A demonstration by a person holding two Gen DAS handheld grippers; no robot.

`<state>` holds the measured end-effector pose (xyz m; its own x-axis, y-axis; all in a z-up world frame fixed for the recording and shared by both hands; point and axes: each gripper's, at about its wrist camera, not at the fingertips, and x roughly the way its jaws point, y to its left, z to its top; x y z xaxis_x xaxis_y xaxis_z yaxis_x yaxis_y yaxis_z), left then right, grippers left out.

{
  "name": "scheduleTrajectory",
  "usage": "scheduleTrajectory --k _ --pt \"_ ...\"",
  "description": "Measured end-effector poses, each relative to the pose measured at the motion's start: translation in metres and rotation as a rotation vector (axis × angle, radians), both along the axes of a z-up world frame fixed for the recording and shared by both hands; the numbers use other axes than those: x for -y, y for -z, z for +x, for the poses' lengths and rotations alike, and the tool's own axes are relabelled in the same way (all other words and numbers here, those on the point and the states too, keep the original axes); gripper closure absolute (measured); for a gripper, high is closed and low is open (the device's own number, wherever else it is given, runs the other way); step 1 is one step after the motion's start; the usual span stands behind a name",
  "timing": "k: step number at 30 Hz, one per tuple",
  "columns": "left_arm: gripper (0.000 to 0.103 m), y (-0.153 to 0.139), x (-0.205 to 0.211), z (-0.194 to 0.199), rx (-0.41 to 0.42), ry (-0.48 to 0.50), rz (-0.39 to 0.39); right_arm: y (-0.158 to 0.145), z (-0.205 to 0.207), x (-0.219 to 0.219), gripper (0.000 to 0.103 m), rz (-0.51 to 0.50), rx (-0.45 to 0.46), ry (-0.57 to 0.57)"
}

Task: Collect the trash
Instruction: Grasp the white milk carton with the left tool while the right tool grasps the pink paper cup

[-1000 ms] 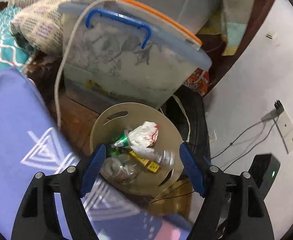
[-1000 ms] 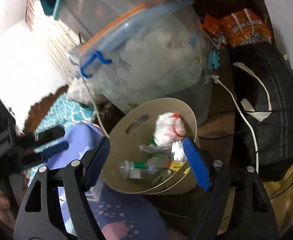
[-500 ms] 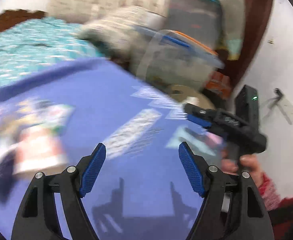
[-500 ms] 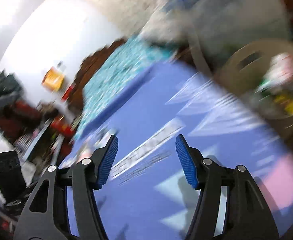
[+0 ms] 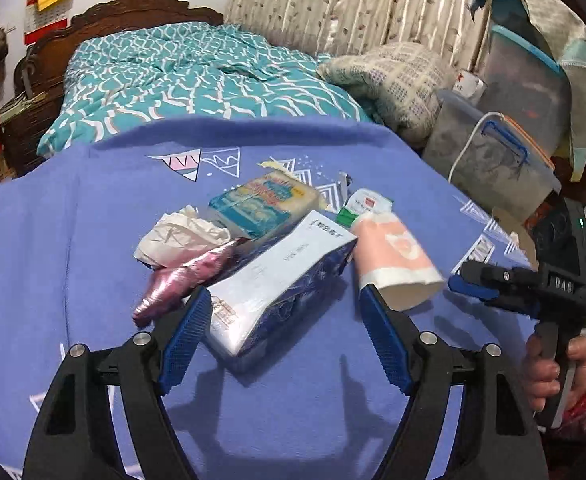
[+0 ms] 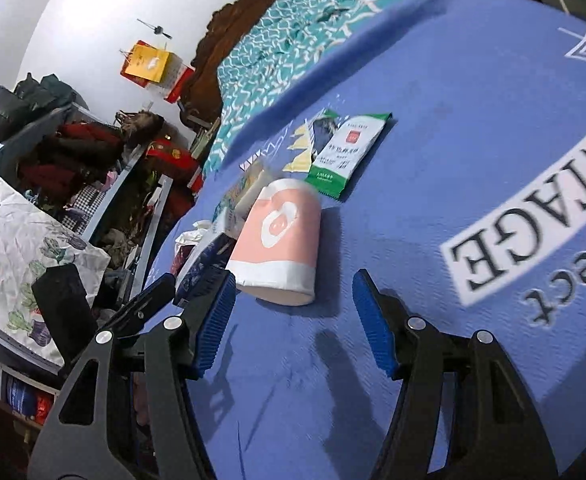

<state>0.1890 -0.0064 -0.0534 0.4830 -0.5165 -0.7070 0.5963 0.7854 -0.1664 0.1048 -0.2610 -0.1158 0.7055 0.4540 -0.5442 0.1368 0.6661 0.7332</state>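
Note:
Trash lies on a blue blanket (image 5: 73, 240): a blue-and-white tissue pack (image 5: 277, 284), a pink paper cup on its side (image 5: 393, 256), a pink foil wrapper (image 5: 181, 280), a crumpled white tissue (image 5: 181, 236), a blue-yellow packet (image 5: 261, 204) and a green-white sachet (image 5: 367, 204). My left gripper (image 5: 283, 344) is open and empty, its jaws either side of the tissue pack's near end. My right gripper (image 6: 293, 320) is open and empty, just short of the cup's mouth (image 6: 281, 248); the sachet (image 6: 345, 152) lies beyond. The right gripper also shows in the left wrist view (image 5: 465, 280).
A teal quilt (image 5: 197, 72) and a wooden headboard (image 5: 133, 8) lie beyond the blanket. Clear storage bins (image 5: 501, 160) with a white cable stand at the right. A cluttered shelf (image 6: 93, 168) runs along the left of the right wrist view.
Both grippers swung away from the round bin of trash by the storage boxes and now face the litter on the blue blanket. Both stayed open and empty.

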Motion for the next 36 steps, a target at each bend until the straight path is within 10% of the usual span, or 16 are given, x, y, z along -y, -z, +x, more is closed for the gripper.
scheduleTrajectory --k 15,20,25,29,31,36 --pt "0.021 0.026 0.012 -0.001 -0.011 0.045 0.085 0.002 0.012 -0.017 0.041 -0.017 -0.018 -0.026" --pt "0.065 0.039 0.016 -0.002 -0.168 0.097 0.004 0.004 0.008 -0.015 0.071 -0.019 -0.014 -0.044" --pt "0.065 0.036 0.032 -0.027 -0.175 0.151 -0.003 -0.001 -0.008 -0.007 0.079 -0.038 0.007 -0.033" --pt "0.032 0.016 0.034 -0.045 -0.089 0.165 0.0 -0.011 -0.03 0.007 0.073 -0.113 0.033 0.033" --pt "0.03 0.004 0.032 -0.041 -0.044 0.143 -0.001 -0.015 -0.037 0.013 0.034 -0.126 0.041 0.051" --pt "0.03 0.002 0.047 -0.014 -0.028 0.131 0.051 -0.026 -0.032 0.0 0.029 -0.225 0.072 0.045"
